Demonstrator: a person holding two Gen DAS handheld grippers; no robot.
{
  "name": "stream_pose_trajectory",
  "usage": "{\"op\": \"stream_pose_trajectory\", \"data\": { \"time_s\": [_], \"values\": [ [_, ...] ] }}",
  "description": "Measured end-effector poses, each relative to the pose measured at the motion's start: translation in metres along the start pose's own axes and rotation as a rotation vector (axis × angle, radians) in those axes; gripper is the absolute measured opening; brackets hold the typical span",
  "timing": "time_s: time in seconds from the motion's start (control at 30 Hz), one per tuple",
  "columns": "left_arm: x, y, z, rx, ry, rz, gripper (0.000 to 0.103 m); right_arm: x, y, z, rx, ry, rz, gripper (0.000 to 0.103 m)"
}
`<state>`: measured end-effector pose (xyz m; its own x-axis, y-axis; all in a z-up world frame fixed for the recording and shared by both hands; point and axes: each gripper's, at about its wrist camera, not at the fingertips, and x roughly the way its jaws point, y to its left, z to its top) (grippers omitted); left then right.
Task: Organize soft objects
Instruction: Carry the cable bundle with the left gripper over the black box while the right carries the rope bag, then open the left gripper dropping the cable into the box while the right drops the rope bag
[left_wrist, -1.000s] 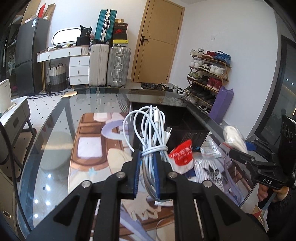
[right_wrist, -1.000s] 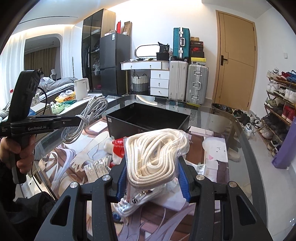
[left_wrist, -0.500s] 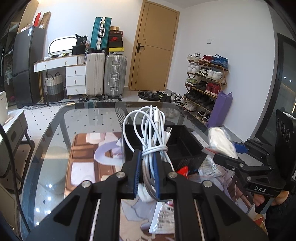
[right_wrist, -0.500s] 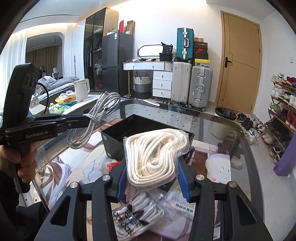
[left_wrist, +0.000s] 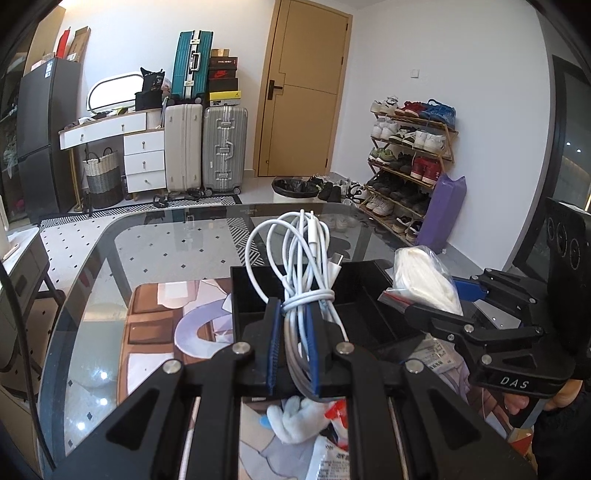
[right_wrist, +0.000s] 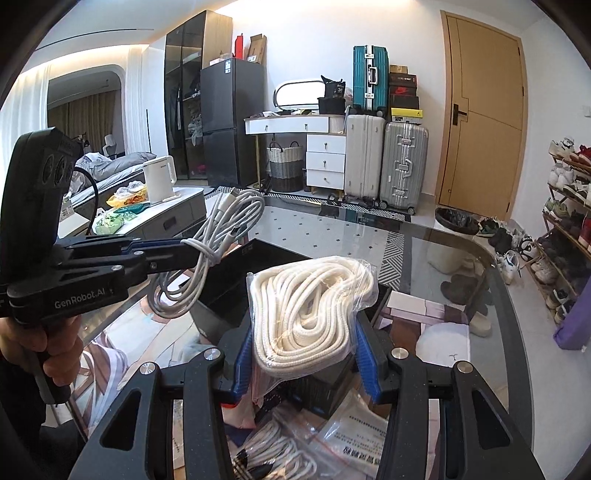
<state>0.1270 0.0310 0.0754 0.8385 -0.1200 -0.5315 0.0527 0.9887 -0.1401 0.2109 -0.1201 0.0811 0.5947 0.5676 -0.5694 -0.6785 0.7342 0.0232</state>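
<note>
Both of my claws have carried their loads forward since a second ago, and the black bin (left_wrist: 373, 295), which sat well ahead of them then, is now right under their tips. My left claw (left_wrist: 291, 325) is clamped on the coiled white cable (left_wrist: 295, 258), its loops standing up past the pads. My right claw (right_wrist: 304, 354) is clamped on the bagged white rope (right_wrist: 310, 306), pads pressing both sides of the plastic. Below and behind both claws, more packets and a small white plush (left_wrist: 291, 421) lie loose on the glass tabletop (left_wrist: 147, 243).

I judge the step in hand to be dropping both bundles into the bin. To do it well, I would bring each load fully over a compartment before letting go, lower it so the cable's loose loops clear the near wall and do not snag, and keep my two claws apart, since they are close beside each other here. The slippery bag may slide, so I would release it low.
</note>
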Motion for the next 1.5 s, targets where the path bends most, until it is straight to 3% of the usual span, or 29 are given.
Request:
{"op": "stream_pose_trajectory", "data": {
  "time_s": [0.63,0.97,1.1,1.2,1.23,1.33,1.5],
  "values": [
    [0.048,0.005,0.003,-0.002,0.025,0.008,0.011,0.034,-0.006,0.007,-0.011,0.040,-0.007,0.046],
    [0.049,0.001,-0.007,0.032,0.057,0.023,0.011,0.041,-0.002,0.008,-0.024,0.037,0.009,0.047],
    [0.053,0.002,-0.010,0.030,0.084,0.029,0.011,0.044,0.001,0.010,-0.038,0.038,0.004,0.056],
    [0.048,0.003,-0.007,0.029,0.078,0.036,0.015,0.043,0.000,0.010,-0.042,0.033,-0.018,0.073],
    [0.046,0.003,-0.007,0.028,0.077,0.035,0.025,0.041,0.000,0.009,-0.040,0.026,-0.024,0.080],
    [0.038,0.003,-0.004,0.038,0.064,0.040,0.048,0.028,-0.003,0.008,-0.034,-0.006,-0.039,0.085],
    [0.019,0.004,-0.004,0.044,0.042,0.054,0.053,0.009,-0.006,0.001,-0.039,-0.010,-0.060,0.096]
  ]
}}
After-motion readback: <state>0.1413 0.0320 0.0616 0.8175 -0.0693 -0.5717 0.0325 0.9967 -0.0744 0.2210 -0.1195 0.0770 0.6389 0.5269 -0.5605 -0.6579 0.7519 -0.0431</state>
